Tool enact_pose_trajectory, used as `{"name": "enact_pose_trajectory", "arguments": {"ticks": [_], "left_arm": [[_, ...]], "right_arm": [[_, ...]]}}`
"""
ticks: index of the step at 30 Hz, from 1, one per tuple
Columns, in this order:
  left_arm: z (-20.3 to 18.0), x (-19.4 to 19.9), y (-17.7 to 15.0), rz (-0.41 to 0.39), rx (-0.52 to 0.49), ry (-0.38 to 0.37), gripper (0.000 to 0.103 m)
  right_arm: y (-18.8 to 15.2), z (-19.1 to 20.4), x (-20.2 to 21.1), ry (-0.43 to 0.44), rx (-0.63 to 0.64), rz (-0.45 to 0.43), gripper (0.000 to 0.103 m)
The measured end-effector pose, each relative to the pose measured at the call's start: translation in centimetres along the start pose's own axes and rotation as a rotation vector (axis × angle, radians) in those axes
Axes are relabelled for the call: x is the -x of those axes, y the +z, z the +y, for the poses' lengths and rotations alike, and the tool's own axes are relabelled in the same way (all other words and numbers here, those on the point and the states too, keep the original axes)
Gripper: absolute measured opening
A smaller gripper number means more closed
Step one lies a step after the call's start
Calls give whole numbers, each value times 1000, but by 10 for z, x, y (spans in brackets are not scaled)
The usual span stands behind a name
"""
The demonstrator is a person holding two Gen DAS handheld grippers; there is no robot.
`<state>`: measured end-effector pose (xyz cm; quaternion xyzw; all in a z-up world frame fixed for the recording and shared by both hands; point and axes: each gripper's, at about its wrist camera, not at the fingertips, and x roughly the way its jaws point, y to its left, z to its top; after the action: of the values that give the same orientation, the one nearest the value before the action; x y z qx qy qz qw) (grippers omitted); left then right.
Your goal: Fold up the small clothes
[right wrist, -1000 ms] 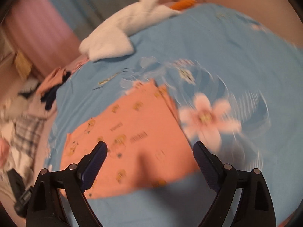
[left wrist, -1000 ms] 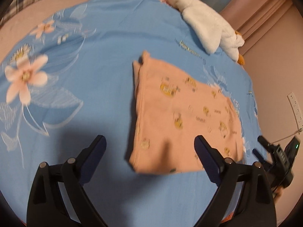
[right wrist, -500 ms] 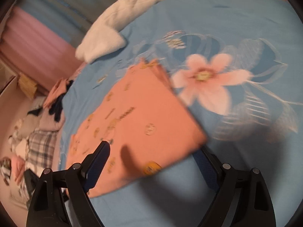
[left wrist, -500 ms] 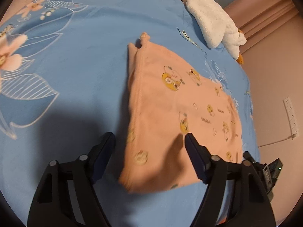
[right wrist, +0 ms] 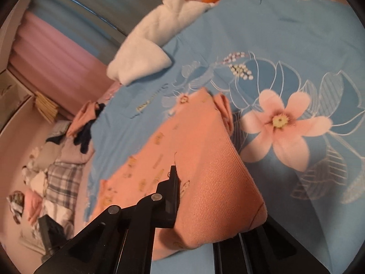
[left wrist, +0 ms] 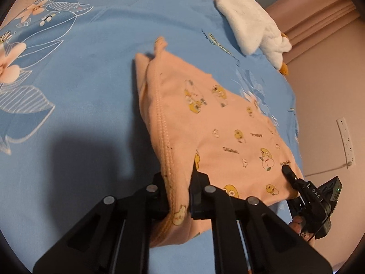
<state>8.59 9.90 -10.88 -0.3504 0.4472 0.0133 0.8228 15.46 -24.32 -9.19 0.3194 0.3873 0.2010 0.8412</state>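
Peach garment [left wrist: 219, 123] between both grippers' fingers [left wrist: 198, 182].

The left gripper [left wrist: 179, 196] has matte black angular linkage arms, each joint pinned with a round silver screw head. The right gripper [right wrist: 219, 207] matches; its body [left wrist: 314, 201] bears white lettering, possibly "DAS", and a small green light.

We count one peach garment [left wrist: 219, 125], one white plush duck [left wrist: 248, 22], one blue bedspread [left wrist: 79, 45], two hand-held grippers.
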Motion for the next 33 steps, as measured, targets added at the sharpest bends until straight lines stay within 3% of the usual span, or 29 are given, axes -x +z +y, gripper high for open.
{"name": "enact_pose_trajectory", "arguments": {"ticks": [5,10,17,22,28,33], "left_arm": [[-17,19,-26,28,-55,-1,9],[-25,26,-60,73,-87,10,10],[-15,9,-83,117,-85,81,15],[-14,13,-84,111,-82,91,22],[-5,28,-84,81,-64,103,34],[3,39,-82,56,-47,110,43]], "right_arm": [[-2,7,39,-34,80,-19,9],[-8,4,60,-104,118,18,9],[-19,-5,32,-339,144,131,9],[-25,-3,25,-401,161,139,9],[-22,65,30,-429,433,77,9],[-51,127,15,-328,678,127,9]]}}
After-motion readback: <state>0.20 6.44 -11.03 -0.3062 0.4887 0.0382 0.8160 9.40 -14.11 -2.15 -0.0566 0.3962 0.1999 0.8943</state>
